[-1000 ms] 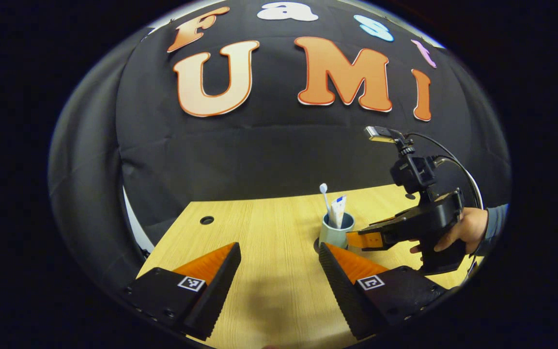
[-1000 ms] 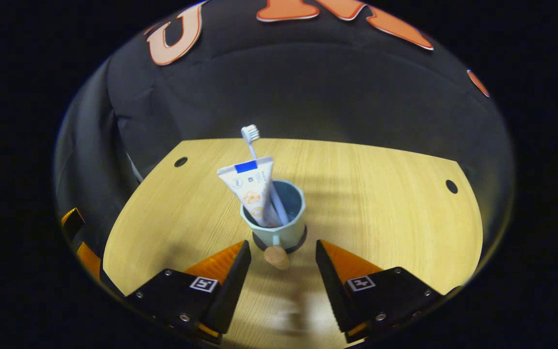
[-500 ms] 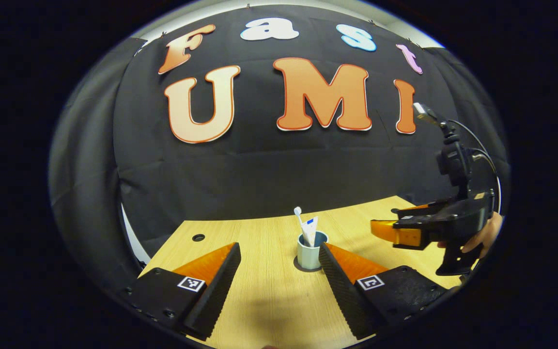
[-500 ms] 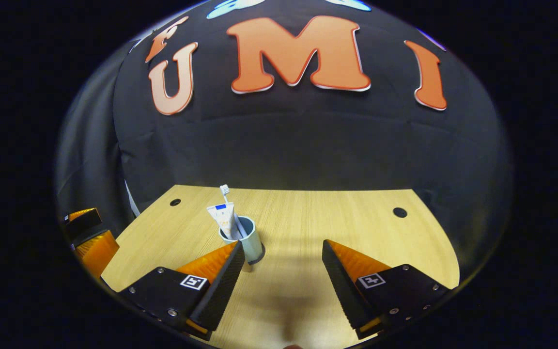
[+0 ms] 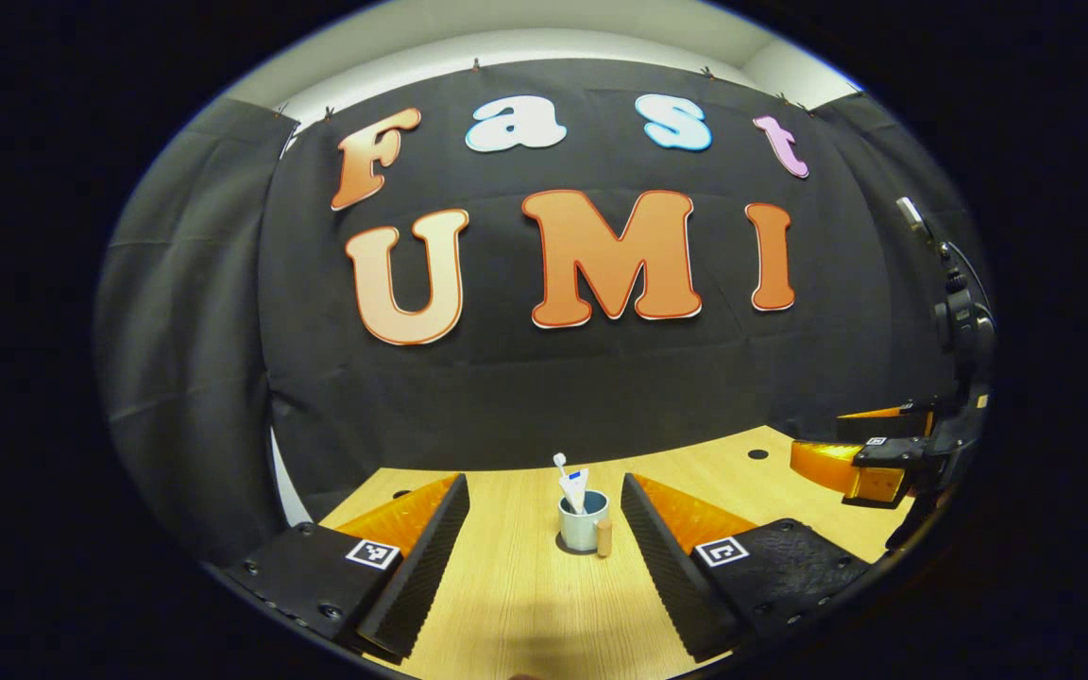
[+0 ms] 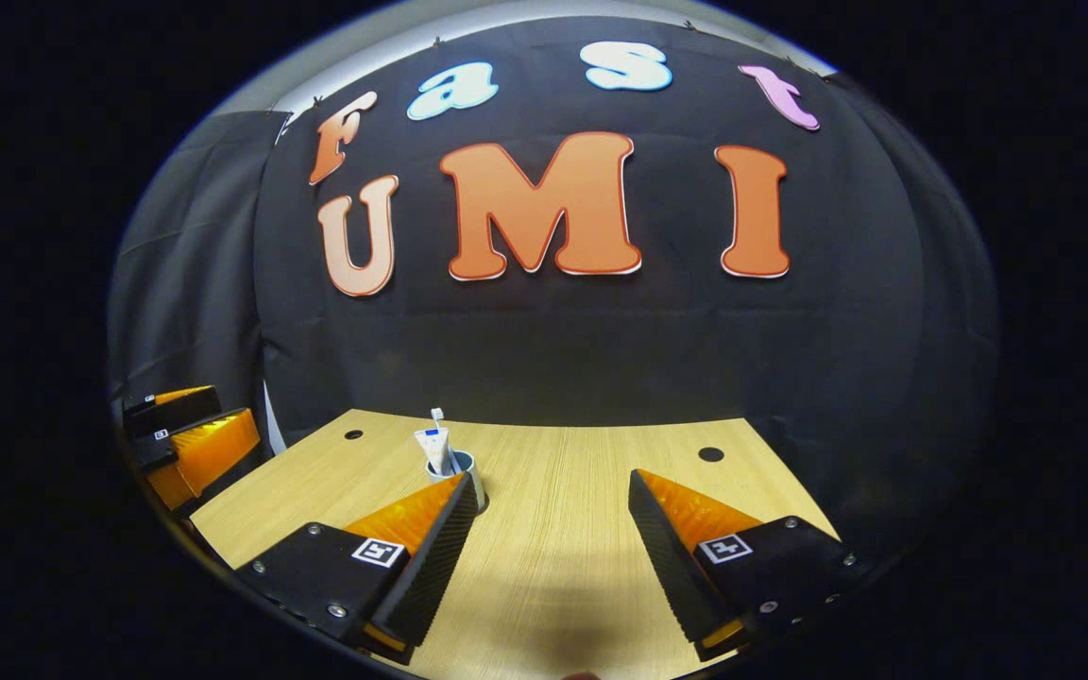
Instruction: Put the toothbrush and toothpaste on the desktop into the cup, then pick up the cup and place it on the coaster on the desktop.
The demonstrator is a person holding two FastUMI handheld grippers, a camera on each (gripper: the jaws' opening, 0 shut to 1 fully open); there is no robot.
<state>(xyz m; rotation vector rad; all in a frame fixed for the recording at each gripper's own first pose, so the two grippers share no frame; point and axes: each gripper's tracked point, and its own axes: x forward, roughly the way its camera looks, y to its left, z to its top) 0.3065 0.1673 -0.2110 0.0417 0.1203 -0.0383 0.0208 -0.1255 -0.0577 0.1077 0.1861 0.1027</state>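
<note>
The pale blue ceramic cup point(image 5: 583, 529) stands low in the frame's centre on a dark round coaster point(image 5: 565, 545), holding the white toothbrush point(image 5: 561, 465) and toothpaste tube point(image 5: 574, 487). Both the left gripper point(image 5: 544, 529) and right gripper point(image 6: 552, 529) have fingers apart, gripping nothing, so the task seems finished.

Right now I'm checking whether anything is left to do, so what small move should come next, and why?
Probably none beyond resting both grippers. The cup stands on the dark coaster with the toothbrush and toothpaste inside, and the left gripper and right gripper are open and apart from it.
</note>
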